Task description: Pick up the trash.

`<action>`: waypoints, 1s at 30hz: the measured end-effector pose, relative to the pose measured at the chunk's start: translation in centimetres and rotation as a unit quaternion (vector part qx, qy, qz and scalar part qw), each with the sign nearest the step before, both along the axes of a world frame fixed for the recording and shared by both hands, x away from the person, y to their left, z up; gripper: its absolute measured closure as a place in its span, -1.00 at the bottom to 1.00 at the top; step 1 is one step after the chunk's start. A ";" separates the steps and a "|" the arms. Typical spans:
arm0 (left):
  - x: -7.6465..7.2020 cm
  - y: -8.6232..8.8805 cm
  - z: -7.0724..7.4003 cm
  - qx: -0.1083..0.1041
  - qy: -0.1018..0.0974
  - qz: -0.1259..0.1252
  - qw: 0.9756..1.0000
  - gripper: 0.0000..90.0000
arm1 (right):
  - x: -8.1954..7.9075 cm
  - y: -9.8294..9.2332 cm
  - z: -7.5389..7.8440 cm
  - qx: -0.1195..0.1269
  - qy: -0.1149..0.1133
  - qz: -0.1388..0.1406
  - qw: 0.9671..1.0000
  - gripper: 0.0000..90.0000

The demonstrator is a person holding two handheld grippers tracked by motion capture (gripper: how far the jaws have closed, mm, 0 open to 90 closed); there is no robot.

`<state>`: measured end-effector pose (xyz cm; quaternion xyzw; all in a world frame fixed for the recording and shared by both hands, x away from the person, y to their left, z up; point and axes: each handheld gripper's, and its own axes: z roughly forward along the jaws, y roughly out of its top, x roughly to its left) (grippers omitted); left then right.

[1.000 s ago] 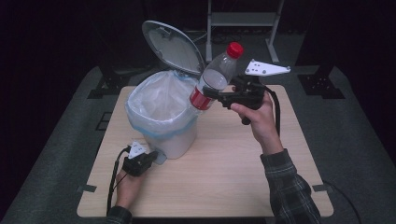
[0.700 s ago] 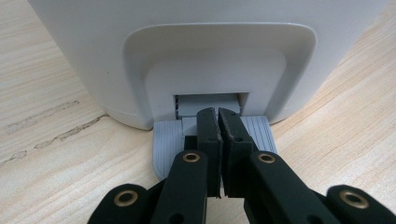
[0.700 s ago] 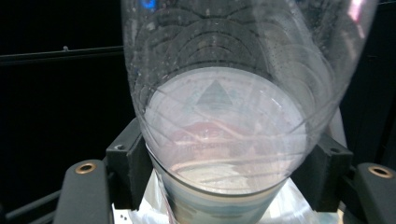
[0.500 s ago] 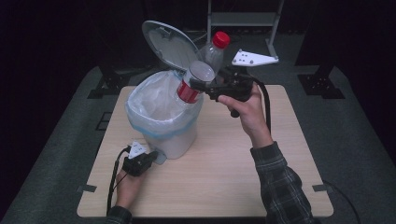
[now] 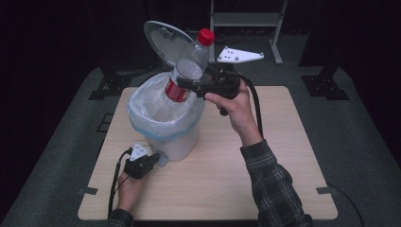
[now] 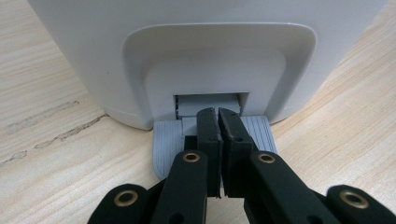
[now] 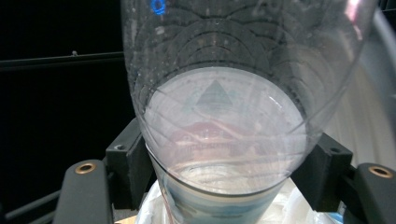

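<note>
**Dropping a bottle into a pedal bin: release over the open mouth**

The pale wooden tabletop [image 5: 283, 156] carries a white plastic pedal bin [image 5: 182, 142] lined with a translucent white bag [image 5: 146, 111], its grey domed lid [image 5: 163, 40] tipped up and back. At the bin's foot the left tongs [image 6: 217, 112] are pressed shut with nothing between them, tips bearing down on the ribbed grey foot pedal [image 6: 166, 140] — this pressure is what props the lid. The right tongs [image 5: 182, 85] are closed on the clear plastic bottle with red cap and red label [image 5: 187, 71], gripping it across the lower body; the bottle hangs cap-up and slightly tilted, its base just above the liner's rim, on the side nearer the right hand.

To finish well, the bottle should probably be carried a little further toward the centre of the mouth, and lowered until its base sits inside the liner before the right tongs part — a release at the rim risks a bounce onto the tabletop. The left tongs should hold the pedal down until the right tongs are clear of the lid's swing.
</note>
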<state>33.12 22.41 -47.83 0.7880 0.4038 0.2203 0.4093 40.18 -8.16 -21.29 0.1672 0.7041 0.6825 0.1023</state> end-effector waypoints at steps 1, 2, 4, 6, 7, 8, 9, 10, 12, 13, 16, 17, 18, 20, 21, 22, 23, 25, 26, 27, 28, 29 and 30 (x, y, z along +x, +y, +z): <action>0.0 0.0 0.0 -0.001 0.000 0.000 1.000 0.96 | 0.1 0.2 -0.1 -0.002 0.000 0.000 1.000 -0.37; 0.0 0.0 0.0 -0.001 0.000 0.001 1.000 0.96 | 0.1 0.4 -0.2 -0.003 0.001 0.000 1.000 -0.37; 0.0 0.0 0.0 -0.001 0.001 0.001 1.000 0.96 | 0.2 0.8 -0.5 -0.008 0.004 -0.001 1.000 -0.37; 0.0 0.0 0.0 -0.001 0.001 0.000 1.000 0.96 | 0.3 1.1 -0.7 -0.010 0.004 0.000 1.000 -0.37; 0.0 0.0 0.0 -0.001 0.001 0.000 1.000 0.96 | 0.4 1.3 -0.8 -0.010 0.005 0.002 1.000 -0.37; 0.0 0.0 0.0 -0.001 0.001 0.000 1.000 0.96 | 0.4 1.4 -0.9 -0.011 0.007 0.002 1.000 -0.37; 0.0 0.0 0.0 -0.001 0.001 0.000 1.000 0.96 | 0.5 1.5 -1.0 -0.011 0.008 0.003 1.000 -0.37; 0.0 0.0 0.0 -0.001 0.002 0.000 1.000 0.96 | 0.5 1.7 -1.1 -0.010 0.011 0.003 1.000 -0.37; 0.0 0.0 0.0 -0.001 0.002 0.000 1.000 0.96 | 0.5 1.8 -1.2 -0.011 0.012 0.003 1.000 -0.37; 0.0 0.0 0.0 0.000 0.002 0.000 1.000 0.96 | 0.5 1.9 -1.2 -0.011 0.012 0.002 1.000 -0.37; 0.0 0.0 0.0 0.000 0.001 0.000 1.000 0.96 | 0.8 2.3 -1.8 -0.015 0.017 0.003 1.000 -0.37; 0.0 0.0 0.0 0.000 0.002 0.000 1.000 0.96 | 0.8 2.4 -1.9 -0.015 0.018 0.003 1.000 -0.37; 0.0 0.0 0.0 0.000 0.001 0.000 1.000 0.96 | 0.9 2.5 -2.1 -0.015 0.020 0.003 1.000 -0.38; 0.0 0.0 0.0 0.000 0.001 0.000 1.000 0.96 | 1.0 2.7 -2.4 -0.018 0.022 0.003 1.000 -0.38; 0.0 0.0 0.0 0.000 0.002 0.000 1.000 0.96 | 1.1 2.9 -2.6 -0.022 0.021 0.004 1.000 -0.38; 0.0 0.0 0.0 -0.001 0.002 0.000 1.000 0.96 | 1.1 3.0 -2.7 -0.024 0.022 0.003 0.999 -0.38; 0.0 0.0 0.0 0.000 0.001 0.000 1.000 0.96 | 1.1 3.1 -2.8 -0.027 0.020 0.002 0.999 -0.38; 0.0 0.0 0.0 0.000 0.001 0.000 1.000 0.96 | 1.1 3.3 -2.9 -0.028 0.021 0.003 0.999 -0.38; 0.0 0.0 0.0 0.000 0.001 0.000 1.000 0.96 | 1.1 3.4 -2.9 -0.029 0.020 0.004 0.999 -0.38; 0.0 0.0 0.0 0.000 0.001 0.000 1.000 0.96 | 1.1 3.6 -3.0 -0.031 0.020 0.005 0.999 -0.38; 0.0 0.0 0.0 0.000 0.001 0.000 1.000 0.96 | 1.1 3.6 -3.0 -0.031 0.020 0.005 0.999 -0.38; 0.0 0.0 0.0 0.000 0.001 0.000 1.000 0.96 | 1.1 3.7 -3.1 -0.032 0.018 0.006 0.999 -0.38; 0.0 0.0 0.0 0.000 0.001 0.001 1.000 0.96 | 1.0 3.9 -3.2 -0.034 0.019 0.005 0.999 -0.38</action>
